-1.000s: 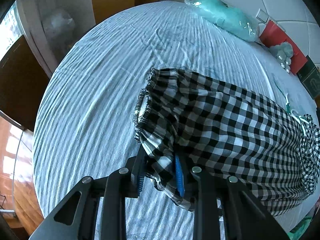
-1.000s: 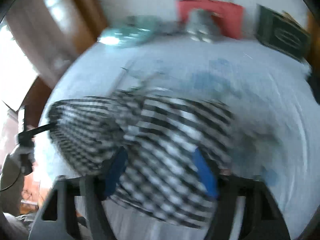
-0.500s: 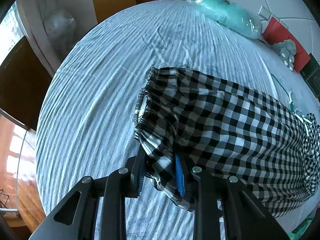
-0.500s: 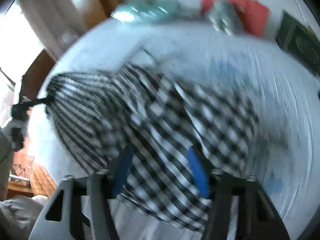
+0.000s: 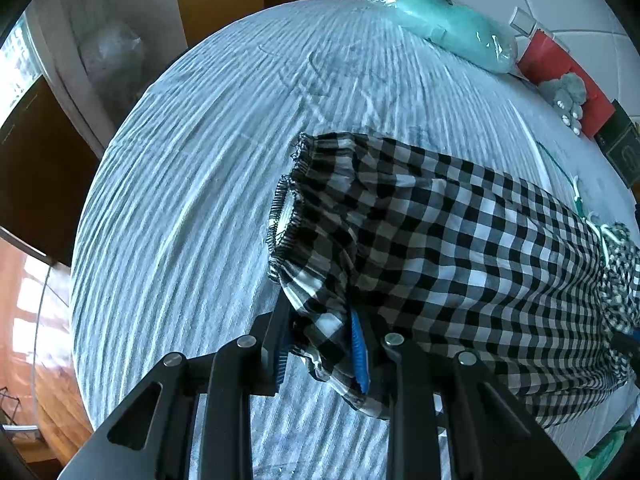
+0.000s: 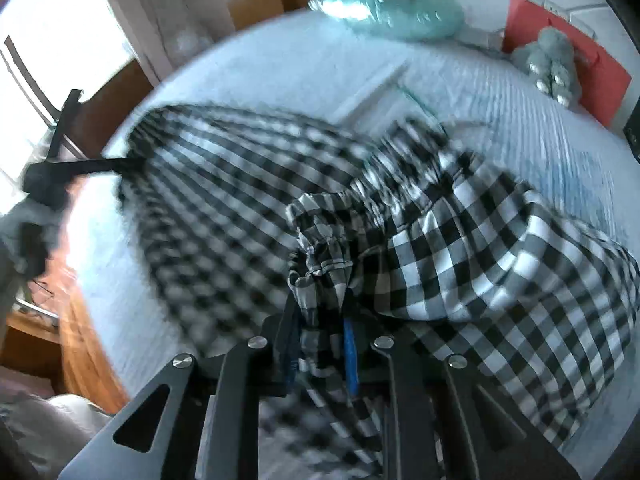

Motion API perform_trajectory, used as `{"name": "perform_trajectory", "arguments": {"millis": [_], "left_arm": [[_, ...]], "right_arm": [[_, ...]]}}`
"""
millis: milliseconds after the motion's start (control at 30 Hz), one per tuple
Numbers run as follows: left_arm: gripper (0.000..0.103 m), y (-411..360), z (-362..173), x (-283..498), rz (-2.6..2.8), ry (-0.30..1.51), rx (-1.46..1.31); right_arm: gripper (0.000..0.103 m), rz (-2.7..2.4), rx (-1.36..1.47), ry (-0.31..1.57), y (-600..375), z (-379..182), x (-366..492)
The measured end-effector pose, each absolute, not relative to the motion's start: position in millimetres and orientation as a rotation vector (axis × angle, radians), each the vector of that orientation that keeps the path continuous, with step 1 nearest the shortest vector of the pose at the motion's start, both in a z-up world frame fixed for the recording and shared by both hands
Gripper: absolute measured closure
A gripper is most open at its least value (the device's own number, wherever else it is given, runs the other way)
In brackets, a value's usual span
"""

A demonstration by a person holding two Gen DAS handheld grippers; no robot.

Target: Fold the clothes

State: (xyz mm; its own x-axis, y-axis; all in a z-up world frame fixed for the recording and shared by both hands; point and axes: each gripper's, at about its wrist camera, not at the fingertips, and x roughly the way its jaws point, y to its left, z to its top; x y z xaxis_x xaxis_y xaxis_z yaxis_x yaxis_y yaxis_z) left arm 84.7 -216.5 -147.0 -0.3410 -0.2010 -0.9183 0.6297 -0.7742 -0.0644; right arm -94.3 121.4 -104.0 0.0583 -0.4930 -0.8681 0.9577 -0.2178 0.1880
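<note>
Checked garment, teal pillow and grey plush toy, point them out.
checked garment (image 5: pixel 480 248), left wrist view, flat middle of cloth.
teal pillow (image 5: pixel 444 24), left wrist view, its middle.
grey plush toy (image 5: pixel 566 90), left wrist view, its body.

Each gripper is a matte black frame of flat angular plates. On the left gripper (image 5: pixel 320 354), round silver screw heads sit along the tops of the finger arms, and a triangular cut-out opens in the outer plate at lower left. Its fingers (image 5: pixel 358 354) carry ribbed bright-blue pads. The right gripper (image 6: pixel 320 354) has the same build: black arms, silver screws, a triangular cut-out and blue pads (image 6: pixel 350 354), partly hidden and somewhat blurred.
</note>
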Motion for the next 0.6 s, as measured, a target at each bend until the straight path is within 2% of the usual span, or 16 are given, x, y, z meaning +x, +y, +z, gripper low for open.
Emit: {"name": "perform_trajectory", "arguments": {"millis": [100, 133, 167, 200, 233, 400, 600], "left_arm": [[0.078, -211.4, -146.8, 82.8, -2.124, 0.591, 1.365], [0.078, -211.5, -146.5, 82.5, -2.120, 0.599, 1.363], [0.078, -210.6, -144.7, 82.2, -2.117, 0.594, 1.360], [0.078, -209.6, -142.9, 81.9, -2.114, 0.588, 1.357], [0.079, -207.6, -140.1, 80.9, -2.112, 0.574, 1.351], [0.084, -179.9, -101.3, 65.3, -2.183, 0.458, 1.280], [0.087, -74.2, -29.2, -0.6, -2.489, 0.278, 1.242]], "right_arm": [[0.081, -1.420, 1.108, 0.559, 124.4, -110.1, -86.7], [0.064, -1.407, 1.128, 0.538, 126.8, -112.4, -87.8], [0.037, -1.395, 1.147, 0.516, 129.2, -114.8, -88.8], [0.028, -1.390, 1.163, 0.479, 133.7, -114.7, -91.8], [0.024, -1.410, 1.163, 0.396, 144.5, -107.0, -101.0], [0.024, -1.601, 1.148, 0.086, 210.4, -70.7, -160.0], [0.024, -1.766, 1.203, -0.005, 276.8, -73.6, -208.8]]}}
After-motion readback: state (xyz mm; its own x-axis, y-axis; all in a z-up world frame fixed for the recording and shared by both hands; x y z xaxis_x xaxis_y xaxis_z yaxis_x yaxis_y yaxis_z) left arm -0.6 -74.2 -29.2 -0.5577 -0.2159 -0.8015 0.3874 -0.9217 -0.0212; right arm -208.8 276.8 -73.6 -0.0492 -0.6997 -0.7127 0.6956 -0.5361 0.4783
